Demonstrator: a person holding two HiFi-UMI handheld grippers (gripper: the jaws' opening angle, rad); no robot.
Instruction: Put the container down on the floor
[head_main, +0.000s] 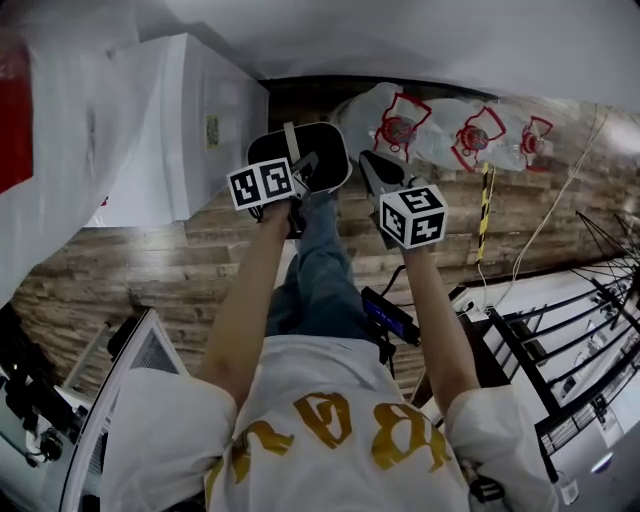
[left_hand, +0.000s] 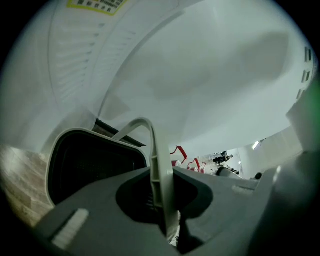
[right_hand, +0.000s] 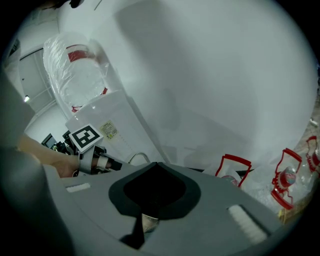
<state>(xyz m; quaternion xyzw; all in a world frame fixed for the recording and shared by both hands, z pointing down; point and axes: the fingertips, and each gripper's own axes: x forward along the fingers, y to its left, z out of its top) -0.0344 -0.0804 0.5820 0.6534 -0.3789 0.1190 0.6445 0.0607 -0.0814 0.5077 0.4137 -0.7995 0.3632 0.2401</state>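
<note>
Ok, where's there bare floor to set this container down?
The widest bare patch is the wood floor to the left of your leg, bordered by the white cabinet. The container, held by the left tongs, is close to it. The right side is crowded with plastic bags, cables and a rack.

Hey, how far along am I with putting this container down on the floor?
Done: the left gripper is shut on the handle, so the container is picked up. In hand: it hangs in front of you above the wood floor. Left: lower it onto the floor and let go. The right gripper is shut and empty.
</note>
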